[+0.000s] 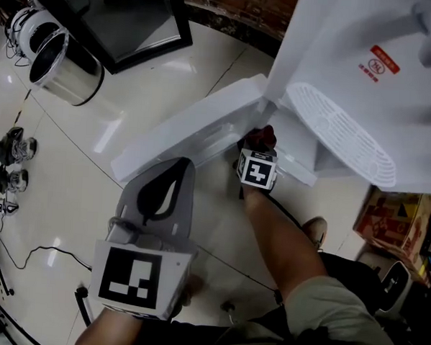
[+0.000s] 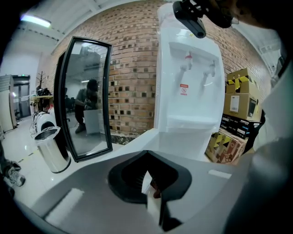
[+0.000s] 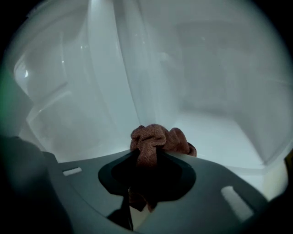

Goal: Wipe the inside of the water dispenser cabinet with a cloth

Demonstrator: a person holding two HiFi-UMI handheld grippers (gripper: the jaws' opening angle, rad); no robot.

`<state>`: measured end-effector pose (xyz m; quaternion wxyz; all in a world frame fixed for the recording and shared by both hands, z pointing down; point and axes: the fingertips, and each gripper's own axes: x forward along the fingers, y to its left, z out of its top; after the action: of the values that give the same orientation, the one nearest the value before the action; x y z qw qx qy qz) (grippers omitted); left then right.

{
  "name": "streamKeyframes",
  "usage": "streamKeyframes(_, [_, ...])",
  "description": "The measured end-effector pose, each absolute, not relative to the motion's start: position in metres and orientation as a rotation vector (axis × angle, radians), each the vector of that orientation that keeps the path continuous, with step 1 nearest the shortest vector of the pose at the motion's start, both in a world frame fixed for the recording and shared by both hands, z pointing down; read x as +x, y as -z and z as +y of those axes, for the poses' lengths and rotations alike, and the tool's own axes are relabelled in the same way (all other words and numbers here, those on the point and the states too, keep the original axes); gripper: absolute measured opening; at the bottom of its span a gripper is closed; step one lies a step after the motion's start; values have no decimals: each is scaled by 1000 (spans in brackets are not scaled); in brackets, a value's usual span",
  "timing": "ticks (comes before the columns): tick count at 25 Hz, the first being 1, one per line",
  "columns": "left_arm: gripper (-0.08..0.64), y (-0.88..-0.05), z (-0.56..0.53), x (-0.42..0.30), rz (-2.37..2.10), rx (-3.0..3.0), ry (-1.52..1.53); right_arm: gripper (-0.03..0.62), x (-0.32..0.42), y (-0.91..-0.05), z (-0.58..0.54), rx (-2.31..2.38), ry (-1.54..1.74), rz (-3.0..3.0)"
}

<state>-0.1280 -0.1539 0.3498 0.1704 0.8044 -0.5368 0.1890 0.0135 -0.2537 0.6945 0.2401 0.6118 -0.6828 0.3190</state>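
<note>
Head view, right tongs: Your right tongs (image 1: 260, 147) reach past the open cabinet door (image 1: 189, 134) into the cabinet under the water dispenser (image 1: 351, 60). The cloth (image 1: 263, 137) sits at their tips, so it leads into the opening.
Head view, left tongs: Your left tongs (image 1: 171, 174) hang short of the door, nearer to you than the right tongs. They are closed and hold nothing, probably kept back to leave the wiping arm room.
Head view, writing: A red label (image 1: 385, 60) sits on the dispenser front, above and beyond the right tongs, its print too blurred to read. The marker cubes carry only black and white squares.
Left gripper view, tongs: The jaws are pressed together and grip nothing.
Left gripper view, surroundings: The dispenser front with its taps (image 2: 188, 60) stands straight ahead of the tips. A mirror (image 2: 84, 100) and a steel bin (image 2: 52, 148) stand off to the left, and cardboard boxes (image 2: 240, 105) to the right. No print is legible.
Right gripper view, tongs: The jaws are partly closed and clamped on the reddish-brown cloth (image 3: 158, 141), which bunches out beyond the tips. That wad probably keeps the tongs off the plastic.
Right gripper view, cabinet: The white cabinet floor (image 3: 215, 137) lies ahead and right of the tips, and a side wall (image 3: 68, 91) lies to the left. You cannot tell whether the cloth touches either.
</note>
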Motion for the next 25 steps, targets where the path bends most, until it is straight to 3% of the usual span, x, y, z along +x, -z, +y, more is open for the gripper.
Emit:
streamKeyframes(11, [0,-355,-155,-126,-1495,2271,-556,112,32,-715,-248,1633,-926,-1795])
streamKeyframes(25, [0,-340,-158,-56,-1411,2423,-557,112,146,-712,-191,1681,-963,-1648])
